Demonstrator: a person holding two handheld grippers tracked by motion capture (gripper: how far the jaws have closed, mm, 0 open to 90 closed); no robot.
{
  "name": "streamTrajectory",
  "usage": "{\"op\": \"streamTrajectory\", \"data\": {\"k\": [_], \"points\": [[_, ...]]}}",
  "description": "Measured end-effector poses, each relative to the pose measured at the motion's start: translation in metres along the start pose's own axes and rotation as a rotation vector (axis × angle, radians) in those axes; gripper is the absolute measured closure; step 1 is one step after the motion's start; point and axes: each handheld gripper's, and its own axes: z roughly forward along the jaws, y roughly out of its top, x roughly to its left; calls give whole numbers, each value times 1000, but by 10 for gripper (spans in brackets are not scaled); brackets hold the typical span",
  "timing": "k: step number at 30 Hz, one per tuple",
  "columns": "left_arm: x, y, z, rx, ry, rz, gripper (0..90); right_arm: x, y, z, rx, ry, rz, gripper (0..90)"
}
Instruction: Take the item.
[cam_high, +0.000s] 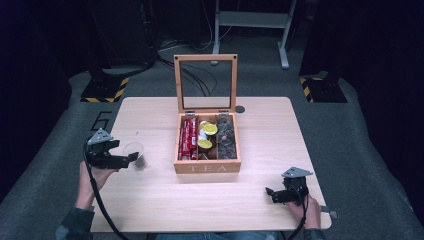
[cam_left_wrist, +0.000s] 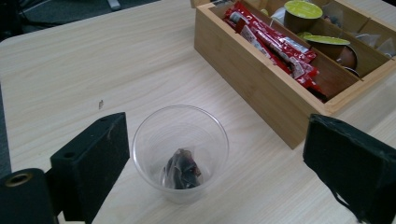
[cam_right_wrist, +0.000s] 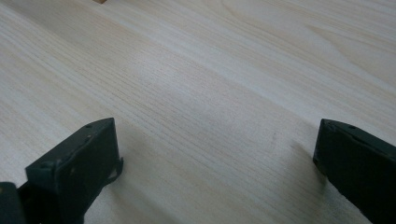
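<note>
A clear plastic cup (cam_high: 135, 153) (cam_left_wrist: 181, 150) stands upright on the table left of the tea box, with a dark tea bag (cam_left_wrist: 182, 170) at its bottom. My left gripper (cam_high: 131, 159) (cam_left_wrist: 215, 163) is open, its jaws standing wide on either side of the cup without touching it. The wooden tea box (cam_high: 207, 166) (cam_left_wrist: 261, 88) has its glass lid raised and holds red sachets (cam_left_wrist: 275, 42), green-lidded capsules (cam_left_wrist: 303, 9) and dark packets. My right gripper (cam_high: 270, 193) (cam_right_wrist: 217, 158) is open over bare table near the front right corner, nothing between its jaws.
The light wooden table (cam_high: 150, 115) has rounded corners, with grey floor all around. A small dark mark (cam_left_wrist: 100, 104) lies on the tabletop beyond the cup. Cables and stand bases with yellow-black tape (cam_high: 105, 90) sit on the floor behind.
</note>
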Motion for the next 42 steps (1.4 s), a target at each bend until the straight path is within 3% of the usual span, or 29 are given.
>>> {"op": "streamTrajectory", "data": {"k": [12, 19, 26, 28, 33, 42], "points": [[-27, -7, -4, -21, -8, 53, 17, 0, 0, 0, -2, -2, 5, 0], [-45, -20, -4, -32, -21, 71, 1, 0, 0, 0, -4, -6, 8, 0], [-60, -31, -5, -54, 2, 125, 5, 1, 0, 0, -4, -6, 9, 0], [-63, -33, -4, -51, -9, 130, 4, 0, 0, 0, -3, -4, 6, 0], [-70, -44, 4, -42, -28, 128, 1, 0, 0, 0, -2, -3, 5, 0], [-81, -81, 37, 40, -81, 104, 0, 1, 0, 0, -3, -6, 9, 0]]}}
